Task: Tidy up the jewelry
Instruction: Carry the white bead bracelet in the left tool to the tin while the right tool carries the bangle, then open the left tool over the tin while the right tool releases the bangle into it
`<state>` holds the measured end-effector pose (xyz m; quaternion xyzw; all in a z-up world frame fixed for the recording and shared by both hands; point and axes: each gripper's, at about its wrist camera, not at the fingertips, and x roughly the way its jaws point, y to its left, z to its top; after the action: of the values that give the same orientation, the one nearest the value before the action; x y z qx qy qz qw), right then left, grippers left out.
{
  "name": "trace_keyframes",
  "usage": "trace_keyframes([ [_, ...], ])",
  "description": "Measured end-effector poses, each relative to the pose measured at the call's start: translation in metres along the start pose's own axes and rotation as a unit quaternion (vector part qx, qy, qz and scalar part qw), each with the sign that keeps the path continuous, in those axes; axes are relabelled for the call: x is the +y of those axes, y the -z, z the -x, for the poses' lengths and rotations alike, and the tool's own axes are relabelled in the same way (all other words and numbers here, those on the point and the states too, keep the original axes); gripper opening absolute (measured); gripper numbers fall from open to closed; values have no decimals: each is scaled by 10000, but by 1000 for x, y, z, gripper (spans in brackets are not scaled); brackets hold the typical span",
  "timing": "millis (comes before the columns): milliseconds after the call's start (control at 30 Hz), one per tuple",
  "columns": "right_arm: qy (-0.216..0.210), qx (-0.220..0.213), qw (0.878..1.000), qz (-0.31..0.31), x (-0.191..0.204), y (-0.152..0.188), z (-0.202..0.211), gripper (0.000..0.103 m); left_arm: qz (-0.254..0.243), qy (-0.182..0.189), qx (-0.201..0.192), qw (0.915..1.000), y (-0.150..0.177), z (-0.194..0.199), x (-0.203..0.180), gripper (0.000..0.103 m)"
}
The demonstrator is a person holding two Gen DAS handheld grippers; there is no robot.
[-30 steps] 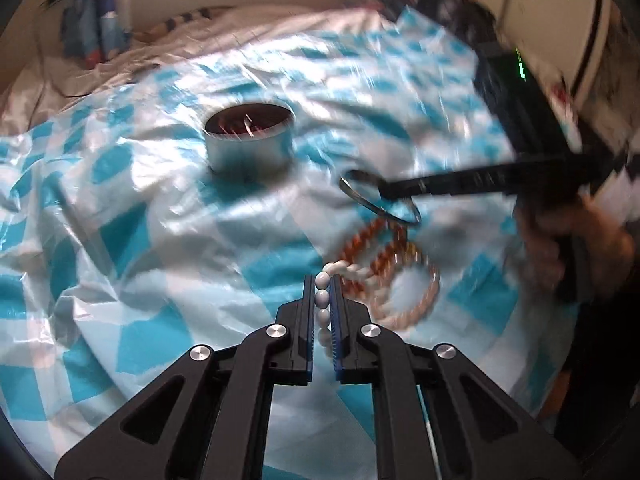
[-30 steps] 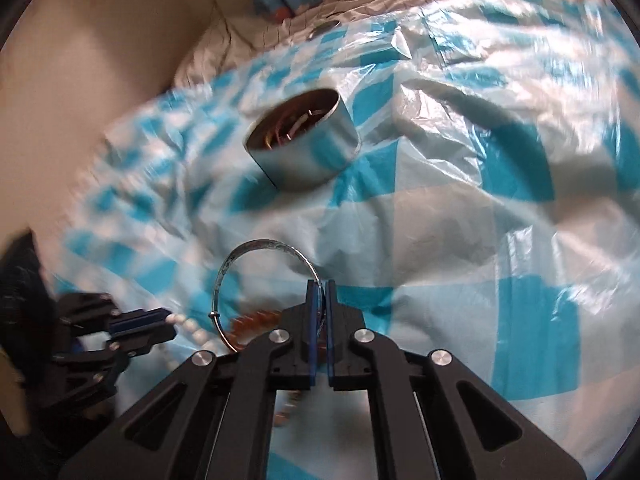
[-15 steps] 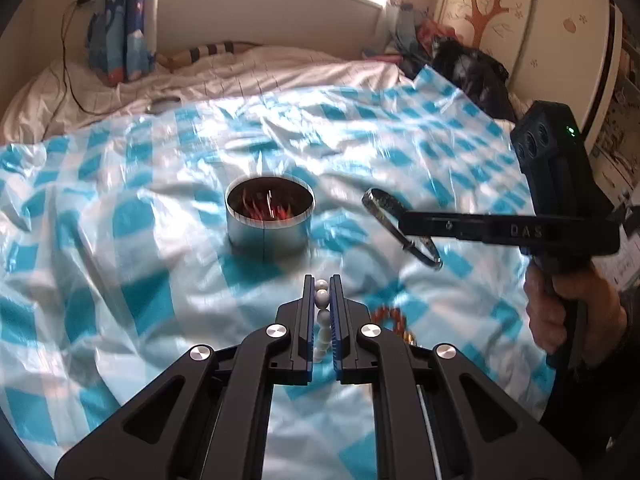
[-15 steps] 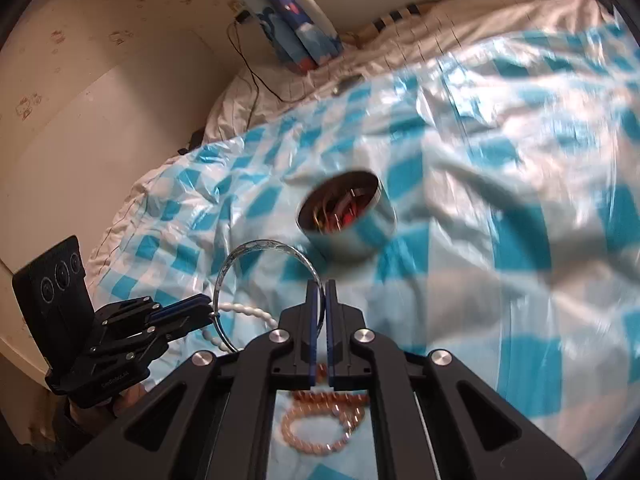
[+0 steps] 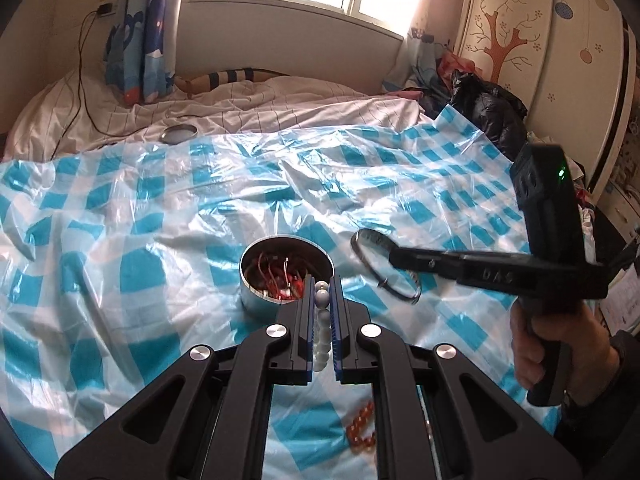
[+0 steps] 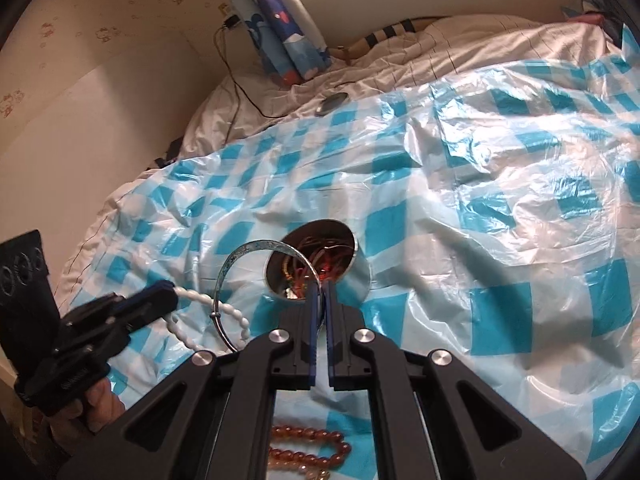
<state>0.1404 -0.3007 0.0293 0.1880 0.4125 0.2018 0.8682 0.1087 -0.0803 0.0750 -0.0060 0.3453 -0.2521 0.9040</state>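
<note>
Evidently light and limp, the white bead strand (image 5: pixel 322 334) dangles clenched in the left gripper (image 5: pixel 322 300); the right gripper (image 6: pixel 320 300) pinches the stiff, slippery silver bangle (image 6: pixel 256 276) by its rim, above the round tin (image 5: pixel 256 296) mid-bedcover.

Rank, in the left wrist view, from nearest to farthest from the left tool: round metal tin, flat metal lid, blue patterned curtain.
1. Round metal tin: just beyond the left tool.
2. Flat metal lid: on the white bedding, farther left.
3. Blue patterned curtain: at the back wall.
</note>
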Motion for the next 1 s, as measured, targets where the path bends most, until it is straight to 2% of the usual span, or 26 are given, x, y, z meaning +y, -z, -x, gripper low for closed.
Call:
trace_keyframes([
  [167, 161, -20, 9999, 16, -3, -8, -16, 4, -88, 42, -112, 9999, -28, -20, 1, 6],
  [300, 328, 7, 9994, 86, -4, -12, -28, 4, 90, 212, -69, 9997, -41, -45, 13, 7],
  [367, 396, 31, 9992, 89, -6, -15, -37, 4, 276, 316, 119, 9990, -41, -66, 23, 7],
  [467, 488, 91, 9987, 118, -7, -18, -48, 5, 476, 104, 544, 9973, -31, -95, 38, 7],
  [600, 592, 140, 9978, 258, -2, -19, -58, 5, 569, -157, 753, 9954, -23, -102, 50, 7],
  [667, 636, 115, 9974, 323, 2, -21, -62, 5, 591, -227, 684, 9956, -25, -95, 51, 10],
  [800, 751, 77, 9960, 473, 10, -25, -69, 5, 499, -340, 649, 9961, -27, -84, 50, 29],
  [900, 824, 93, 9950, 565, 13, -28, -79, 5, 444, -426, 631, 9961, -28, -75, 51, 38],
  [1000, 863, 366, 9935, 648, 14, -28, -94, 10, 441, -500, 632, 9958, -26, -66, 50, 43],
])
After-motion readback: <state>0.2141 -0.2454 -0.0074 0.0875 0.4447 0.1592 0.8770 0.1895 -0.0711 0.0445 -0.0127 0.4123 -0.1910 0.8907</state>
